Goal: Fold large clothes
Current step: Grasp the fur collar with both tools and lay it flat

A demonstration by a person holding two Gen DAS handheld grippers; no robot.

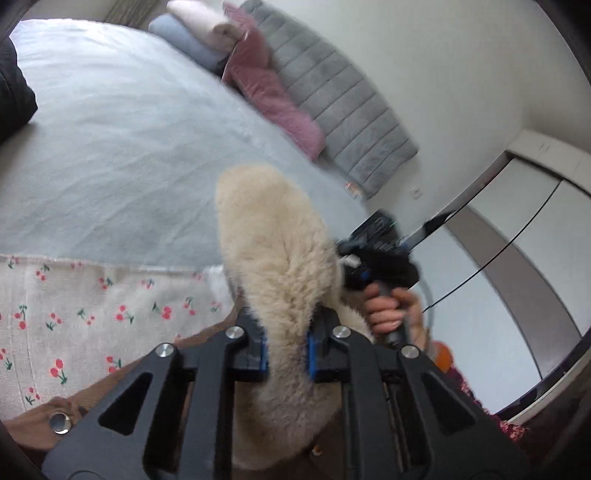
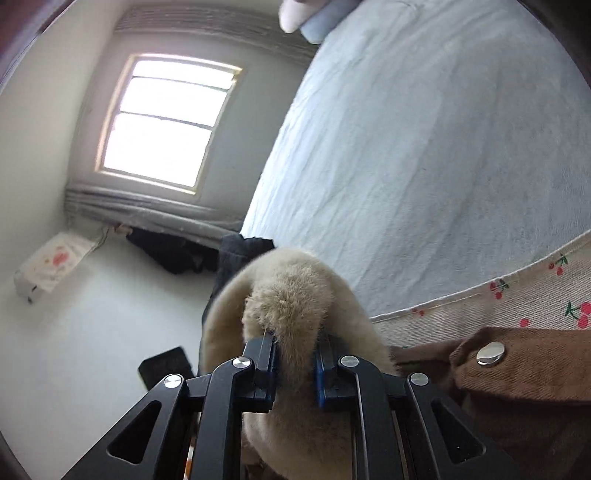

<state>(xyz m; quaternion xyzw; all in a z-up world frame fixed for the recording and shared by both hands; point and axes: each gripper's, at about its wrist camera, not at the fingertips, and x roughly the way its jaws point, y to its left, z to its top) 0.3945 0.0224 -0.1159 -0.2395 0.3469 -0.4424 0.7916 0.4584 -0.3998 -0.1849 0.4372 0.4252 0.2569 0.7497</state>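
Brown coat (image 2: 524, 373) with cream fur trim (image 1: 273, 258) hung at the near edge of the bed (image 1: 122, 155). Left gripper (image 1: 286, 356) and right gripper (image 2: 294, 373) were both clamped narrow on the trim. It looked soft, bulky and fairly heavy; fur may slip, so seams seemed safer. Folded clothes (image 1: 199, 33), pink garment (image 1: 273, 96) and dark pile (image 2: 173, 251) sat well apart, 0 blocking.

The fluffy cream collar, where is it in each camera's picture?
Left wrist view: the fluffy cream collar runs from bottom centre up to the middle, pinched in the left gripper jaws.
Right wrist view: it bulges at lower centre, pinched in the right gripper jaws.
Shared landmark: the cherry-print cloth, lower left in the left view, right edge in the right view.
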